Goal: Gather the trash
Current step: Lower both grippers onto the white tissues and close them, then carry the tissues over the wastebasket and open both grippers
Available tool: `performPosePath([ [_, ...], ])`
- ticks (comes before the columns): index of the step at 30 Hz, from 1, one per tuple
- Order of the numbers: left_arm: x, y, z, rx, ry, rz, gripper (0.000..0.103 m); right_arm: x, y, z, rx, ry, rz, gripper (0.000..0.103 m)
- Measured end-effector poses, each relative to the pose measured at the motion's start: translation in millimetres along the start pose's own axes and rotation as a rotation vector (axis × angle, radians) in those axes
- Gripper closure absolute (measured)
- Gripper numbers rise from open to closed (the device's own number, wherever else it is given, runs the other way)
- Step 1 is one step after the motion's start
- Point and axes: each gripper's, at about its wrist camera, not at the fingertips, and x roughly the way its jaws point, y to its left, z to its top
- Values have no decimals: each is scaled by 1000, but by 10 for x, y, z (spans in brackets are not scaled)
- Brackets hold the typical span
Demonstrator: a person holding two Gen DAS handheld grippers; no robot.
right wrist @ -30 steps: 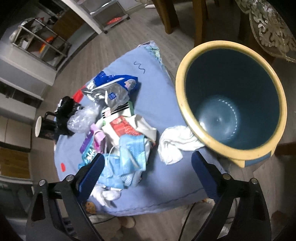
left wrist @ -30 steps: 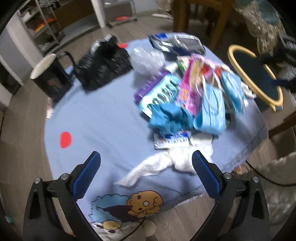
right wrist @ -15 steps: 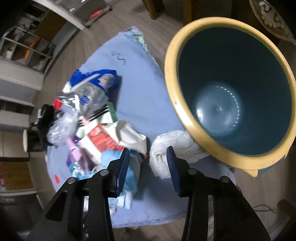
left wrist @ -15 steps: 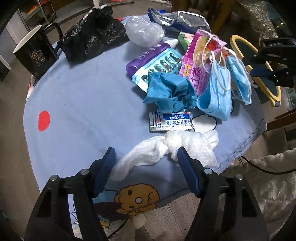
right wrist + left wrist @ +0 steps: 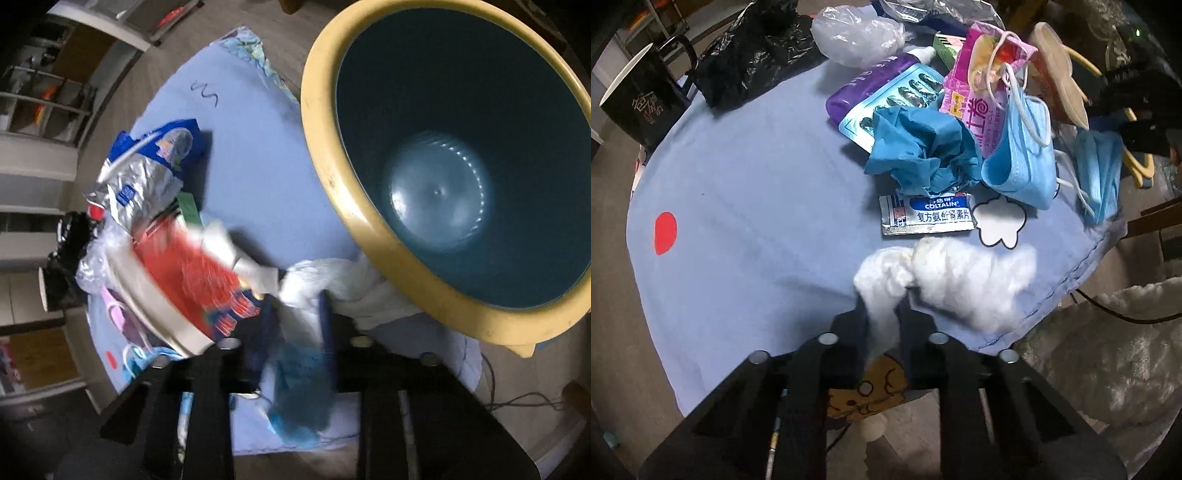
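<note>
Left wrist view: left gripper (image 5: 882, 306) points down at the light blue cloth-covered round table (image 5: 746, 206), jaws pressed together, pinching the tail of a twisted white tissue wad (image 5: 945, 280). The wad lies near the table's front edge, just below a flat silver-and-blue medicine sachet (image 5: 927, 218). Above the sachet sits a crumpled teal paper ball (image 5: 919, 147), touching a light blue surgical mask (image 5: 1023, 162) on its right. A second blue mask (image 5: 1097, 173) hangs at the table's right edge. Behind the teal ball: a light blue blister pack (image 5: 897, 96), a purple tube (image 5: 864, 88), and a pink snack wrapper (image 5: 979, 92). At the table's far side are a crumpled clear plastic bag (image 5: 857, 40) and a black plastic bag (image 5: 750, 55); a black mug with a white inside (image 5: 639, 99) stands at the far left edge. Red dot (image 5: 665, 232) printed on the cloth at left.

Right wrist view, blurred: right gripper (image 5: 295, 317) points down over the same table (image 5: 251, 155), jaws closing, with a white crumpled tissue (image 5: 332, 280) between them; whether the pads press it yet, cannot tell. That tissue lies against the outside of a big yellow-rimmed dark teal plastic bin (image 5: 369, 236) standing beside the table. Left of the gripper is a red-and-white carton (image 5: 184, 273); farther left a silver-and-blue foil bag (image 5: 147, 177).
</note>
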Motion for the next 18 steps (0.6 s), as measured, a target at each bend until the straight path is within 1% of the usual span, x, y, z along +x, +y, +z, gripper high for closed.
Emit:
performPosePath([
  [3,-3,-20,-19,16,-5,4,96,-17,18,5,-11,-11,2,93],
  [5,-38,-60,-11,30,-18,11,96,-45,30,10,-17,-22,15,94],
  [7,-125,-81,-43,26,-48,10,96,-115,30,-4,-13,-25,36,94],
  [11,-355,-29,-76,-19,-113,-3,96,-289,61,-73,-24,-43,53,94],
  [15,-598,1,-79,-44,-210,-20,96,-505,93,-133,-59,-90,47,94],
  [18,-868,64,14,-82,-267,-49,96,-653,148,-171,-95,-137,56,94],
])
